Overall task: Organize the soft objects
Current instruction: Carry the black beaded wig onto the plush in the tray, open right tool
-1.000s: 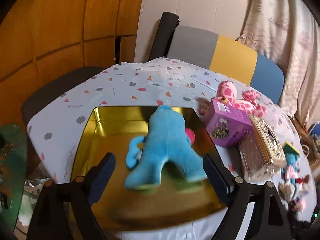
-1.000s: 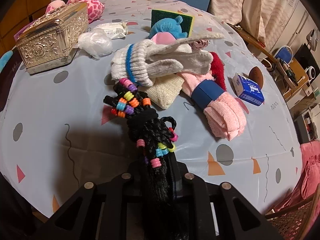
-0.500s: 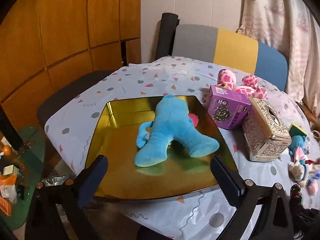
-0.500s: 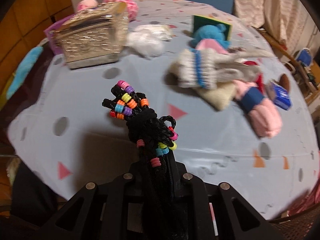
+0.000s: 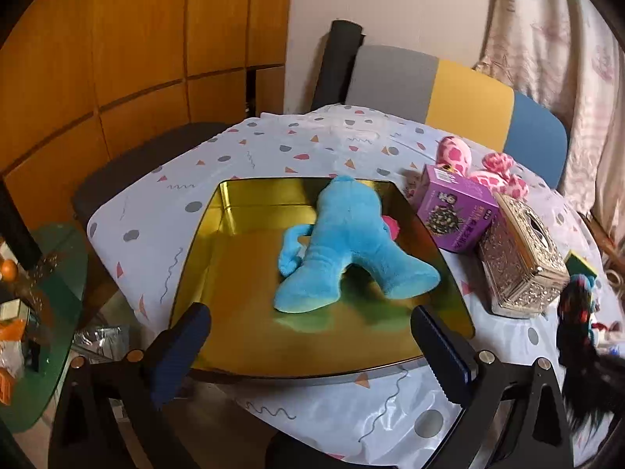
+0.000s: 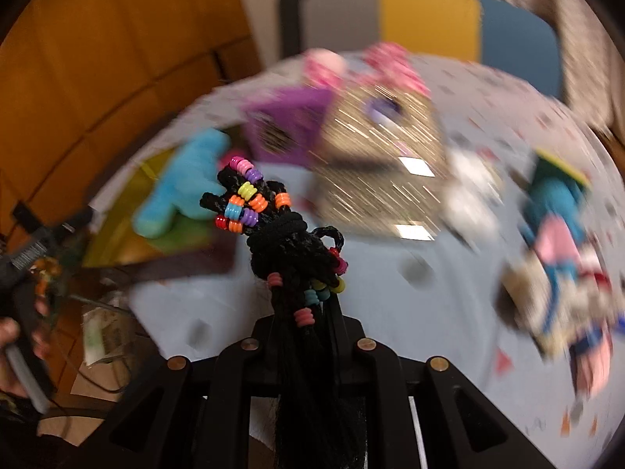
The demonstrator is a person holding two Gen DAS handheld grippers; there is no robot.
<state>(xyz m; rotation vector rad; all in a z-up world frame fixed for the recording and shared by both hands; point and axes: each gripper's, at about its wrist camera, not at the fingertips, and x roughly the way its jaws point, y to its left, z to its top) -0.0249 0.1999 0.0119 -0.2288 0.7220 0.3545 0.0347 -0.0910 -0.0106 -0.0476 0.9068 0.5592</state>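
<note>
The right tongs [image 6: 308, 336] are clamped narrow on a black braided bundle of cord or hair threaded with bright plastic beads [image 6: 273, 226], gripped low on its strands so that the knotted, beaded head stands up above the jaws. This bundle looks light and limp; it will likely flop and swing, and the smooth beads give poor purchase, so the hold on the bunched strands below the knot seems the sound one.

The left tongs [image 5: 312, 336] stand wide and hold nothing, poised over the near edge of a shallow gold metal tray [image 5: 242, 285] on the patterned tabletop [image 5: 273, 148]. A bright blue plush toy [image 5: 347, 246] lies face down in the tray, soft and easily squeezed; its thick body would take a grip better than a thin arm.

Just beside the tray stand a purple cardboard box [image 5: 455, 213] and an ornate silver tissue box [image 5: 519, 262], both rigid. A pink spotted plush [image 5: 492, 168] lies behind them. In the right wrist view, blurred, a heap of knitted soft things [image 6: 562, 273] waits farther across the tabletop.
</note>
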